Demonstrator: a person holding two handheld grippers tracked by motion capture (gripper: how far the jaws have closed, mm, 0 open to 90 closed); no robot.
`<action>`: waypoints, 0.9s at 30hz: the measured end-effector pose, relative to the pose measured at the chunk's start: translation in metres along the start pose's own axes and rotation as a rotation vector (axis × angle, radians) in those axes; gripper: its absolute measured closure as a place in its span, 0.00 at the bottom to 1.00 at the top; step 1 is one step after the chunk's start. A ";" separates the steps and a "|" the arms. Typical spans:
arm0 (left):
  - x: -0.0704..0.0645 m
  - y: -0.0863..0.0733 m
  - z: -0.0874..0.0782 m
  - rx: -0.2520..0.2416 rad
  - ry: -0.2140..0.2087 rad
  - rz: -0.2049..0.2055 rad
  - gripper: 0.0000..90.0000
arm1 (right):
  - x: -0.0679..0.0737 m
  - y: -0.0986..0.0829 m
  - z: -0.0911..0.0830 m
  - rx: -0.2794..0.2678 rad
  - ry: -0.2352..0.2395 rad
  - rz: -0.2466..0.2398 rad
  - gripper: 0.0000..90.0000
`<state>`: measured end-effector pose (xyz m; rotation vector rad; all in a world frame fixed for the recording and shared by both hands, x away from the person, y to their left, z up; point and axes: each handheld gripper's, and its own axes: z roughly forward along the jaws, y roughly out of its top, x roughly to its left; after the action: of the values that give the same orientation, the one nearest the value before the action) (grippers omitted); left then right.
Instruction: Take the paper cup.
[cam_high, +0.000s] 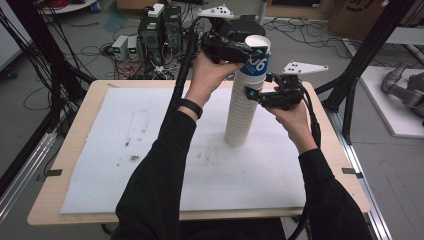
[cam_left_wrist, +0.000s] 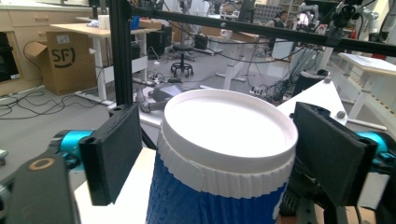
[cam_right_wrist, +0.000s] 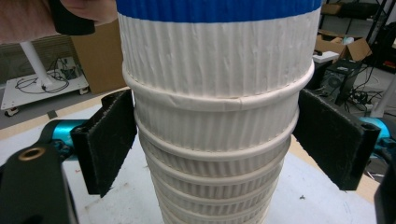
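Paper cup stack: light, crushable. Top cup is straddled by open left hand-held gripper; stack is bracketed by open right hand-held gripper below rims.

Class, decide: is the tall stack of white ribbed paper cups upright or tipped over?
Upright. The tall stack of white ribbed paper cups stands on its base on the white mat, rising vertically, blue-banded cup on top.

One stack of paper cups; two grippers.

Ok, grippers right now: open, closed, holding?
Left gripper: open around the top cup.
Right gripper: open around the cup stack.
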<state>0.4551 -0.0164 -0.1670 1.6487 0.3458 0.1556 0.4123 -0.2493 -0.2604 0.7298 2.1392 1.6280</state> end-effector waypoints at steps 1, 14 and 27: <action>0.000 0.000 0.000 0.000 -0.006 0.005 0.23 | 0.000 0.000 0.000 0.000 0.000 -0.001 0.16; -0.002 0.002 0.002 0.003 -0.003 0.023 0.33 | -0.001 0.000 0.000 0.000 -0.001 0.003 0.16; -0.005 0.012 -0.004 -0.024 0.007 0.042 0.33 | 0.000 0.000 -0.001 0.002 -0.001 0.002 0.16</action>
<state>0.4509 -0.0148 -0.1541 1.6324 0.3138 0.1964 0.4123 -0.2499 -0.2604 0.7332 2.1404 1.6269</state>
